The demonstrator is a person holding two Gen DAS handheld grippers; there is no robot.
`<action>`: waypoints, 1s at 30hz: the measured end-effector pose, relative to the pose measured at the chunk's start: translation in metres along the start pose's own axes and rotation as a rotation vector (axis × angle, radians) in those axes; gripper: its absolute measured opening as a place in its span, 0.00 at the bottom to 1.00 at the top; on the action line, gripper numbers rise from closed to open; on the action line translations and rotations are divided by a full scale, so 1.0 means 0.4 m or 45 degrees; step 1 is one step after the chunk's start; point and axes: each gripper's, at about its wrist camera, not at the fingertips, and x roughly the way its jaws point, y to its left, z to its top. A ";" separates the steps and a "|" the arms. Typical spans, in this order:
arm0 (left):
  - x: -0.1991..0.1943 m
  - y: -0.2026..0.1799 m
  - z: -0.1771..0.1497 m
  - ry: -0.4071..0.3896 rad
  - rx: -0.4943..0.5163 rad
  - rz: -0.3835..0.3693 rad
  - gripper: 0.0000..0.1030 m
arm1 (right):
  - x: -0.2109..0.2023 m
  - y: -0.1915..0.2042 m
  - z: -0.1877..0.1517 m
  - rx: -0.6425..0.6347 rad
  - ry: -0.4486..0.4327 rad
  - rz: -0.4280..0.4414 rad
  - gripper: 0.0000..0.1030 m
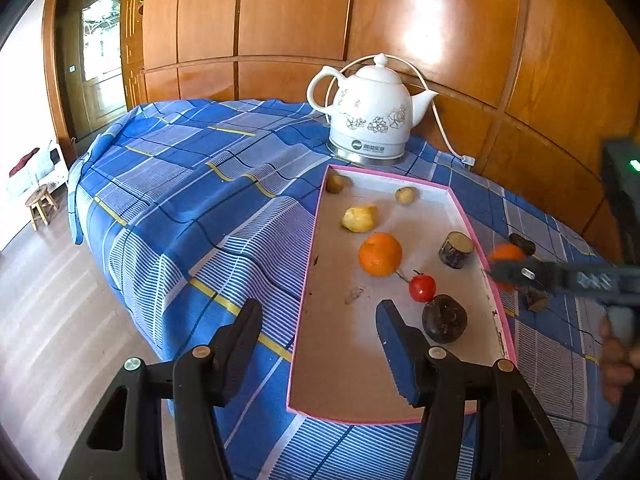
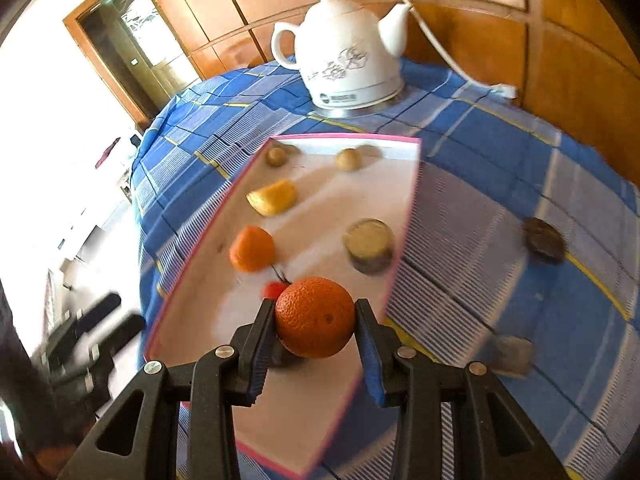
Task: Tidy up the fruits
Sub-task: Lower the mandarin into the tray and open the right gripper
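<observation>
right gripper (image 2: 315, 330) clamped on an orange (image 2: 316, 317) just above the pink tray (image 2: 280, 466), left gripper (image 1: 320, 328) hanging open and empty, passion fruit (image 1: 445, 319) right beside its fingertip

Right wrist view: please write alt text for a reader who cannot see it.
The right gripper clamps a round orange fruit above a shallow pink-rimmed cardboard tray. The tray, on a blue checked cloth, already holds a second orange and other produce; a white ceramic kettle stands behind.
</observation>
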 end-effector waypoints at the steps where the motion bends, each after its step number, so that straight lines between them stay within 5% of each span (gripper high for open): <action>1: 0.000 -0.001 -0.001 0.001 0.003 -0.004 0.58 | 0.017 0.003 0.011 0.018 0.008 0.022 0.38; 6: 0.006 -0.006 -0.004 0.015 0.010 -0.026 0.58 | 0.057 -0.003 0.029 0.091 0.025 0.033 0.42; 14: 0.008 -0.024 -0.007 0.021 0.023 -0.046 0.58 | -0.021 -0.037 -0.003 0.101 -0.052 0.032 0.44; 30: -0.034 -0.102 -0.007 -0.005 0.141 -0.104 0.58 | -0.160 -0.185 -0.155 0.106 -0.065 -0.149 0.44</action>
